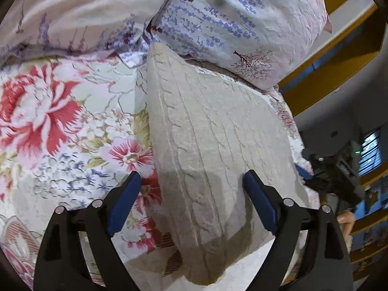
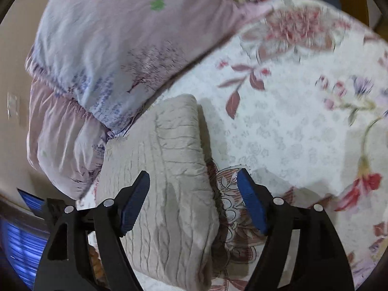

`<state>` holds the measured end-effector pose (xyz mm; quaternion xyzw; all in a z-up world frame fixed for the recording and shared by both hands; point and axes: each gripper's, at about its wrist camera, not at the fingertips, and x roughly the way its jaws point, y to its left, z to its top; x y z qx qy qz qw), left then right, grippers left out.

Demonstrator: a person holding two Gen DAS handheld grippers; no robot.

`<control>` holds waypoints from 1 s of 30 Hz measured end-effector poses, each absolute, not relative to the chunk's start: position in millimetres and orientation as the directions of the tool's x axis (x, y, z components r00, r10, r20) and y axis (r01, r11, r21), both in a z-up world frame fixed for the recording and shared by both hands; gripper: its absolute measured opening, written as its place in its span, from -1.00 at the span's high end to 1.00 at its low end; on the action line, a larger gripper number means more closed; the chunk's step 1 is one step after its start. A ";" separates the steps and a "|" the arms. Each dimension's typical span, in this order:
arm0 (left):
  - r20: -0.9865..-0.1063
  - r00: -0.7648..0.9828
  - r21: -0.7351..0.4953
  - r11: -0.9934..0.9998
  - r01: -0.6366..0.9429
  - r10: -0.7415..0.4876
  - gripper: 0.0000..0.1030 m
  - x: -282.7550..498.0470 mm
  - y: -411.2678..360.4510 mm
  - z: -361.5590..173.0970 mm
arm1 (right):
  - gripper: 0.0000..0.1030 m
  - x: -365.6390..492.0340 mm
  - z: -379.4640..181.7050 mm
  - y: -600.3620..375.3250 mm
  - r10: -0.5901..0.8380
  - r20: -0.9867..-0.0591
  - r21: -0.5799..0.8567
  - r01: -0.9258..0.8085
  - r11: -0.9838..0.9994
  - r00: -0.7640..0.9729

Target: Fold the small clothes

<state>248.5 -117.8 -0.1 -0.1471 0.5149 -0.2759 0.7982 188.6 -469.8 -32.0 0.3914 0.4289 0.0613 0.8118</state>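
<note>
The folding looks finished or nearly so: the beige cable-knit garment [image 1: 213, 150] lies as a compact folded slab on the floral quilted bedspread [image 1: 60, 126], its far end tucked against the lavender-printed pillow [image 1: 230, 24].

On the left, the left gripper [image 1: 191, 184] hovers over the near end of the knit, its blue pads [image 1: 259, 201] spread wide and holding nothing; 1 pad hangs over the bedspread, the other over the knit.

On the right, the right gripper [image 2: 194, 189] straddles the garment's right edge with jaws wide apart and nothing clamped; the pads touch no cloth that can be seen.

In my judgement the next move is either 1 last fold in half, which needs both grippers to pinch the near corners, or a lift of the slab aside.

The pillow crowds the far end, so folding away from the person has little room. The pale pink bedding [image 2: 58, 131] at the left adds more loose cloth there.
</note>
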 end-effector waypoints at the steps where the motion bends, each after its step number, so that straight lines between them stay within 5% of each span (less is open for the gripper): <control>1: -0.733 0.312 -0.537 0.795 0.282 -0.605 -0.69 250.1 -116.9 -0.9 | -0.47 191.8 -35.8 -470.5 0.451 -0.647 0.698 0.240 0.674 0.615; 15: -0.612 0.251 -0.727 0.659 0.195 -0.750 -0.66 268.1 -113.2 -8.7 | -0.33 214.8 -35.8 -441.6 0.588 -0.601 0.742 0.104 0.662 0.541; 20: -0.593 0.249 -0.758 0.635 0.149 -0.766 -0.41 271.2 -110.6 -10.3 | -0.24 218.9 -39.8 -434.3 0.637 -0.562 0.772 0.058 0.633 0.527; 24: -0.569 0.244 -0.784 0.608 0.125 -0.785 -0.11 269.4 -104.7 -14.0 | 0.19 217.0 -43.4 -432.4 0.672 -0.534 0.799 0.046 0.599 0.513; 26: -0.556 0.243 -0.794 0.594 0.127 -0.795 0.12 267.6 -101.0 -13.7 | 0.26 215.2 -44.1 -431.9 0.682 -0.514 0.814 0.046 0.579 0.520; 30: -0.518 0.246 -0.812 0.561 0.159 -0.819 0.28 262.3 -95.7 -5.9 | 0.37 209.2 -33.1 -426.4 0.690 -0.474 0.831 0.020 0.556 0.547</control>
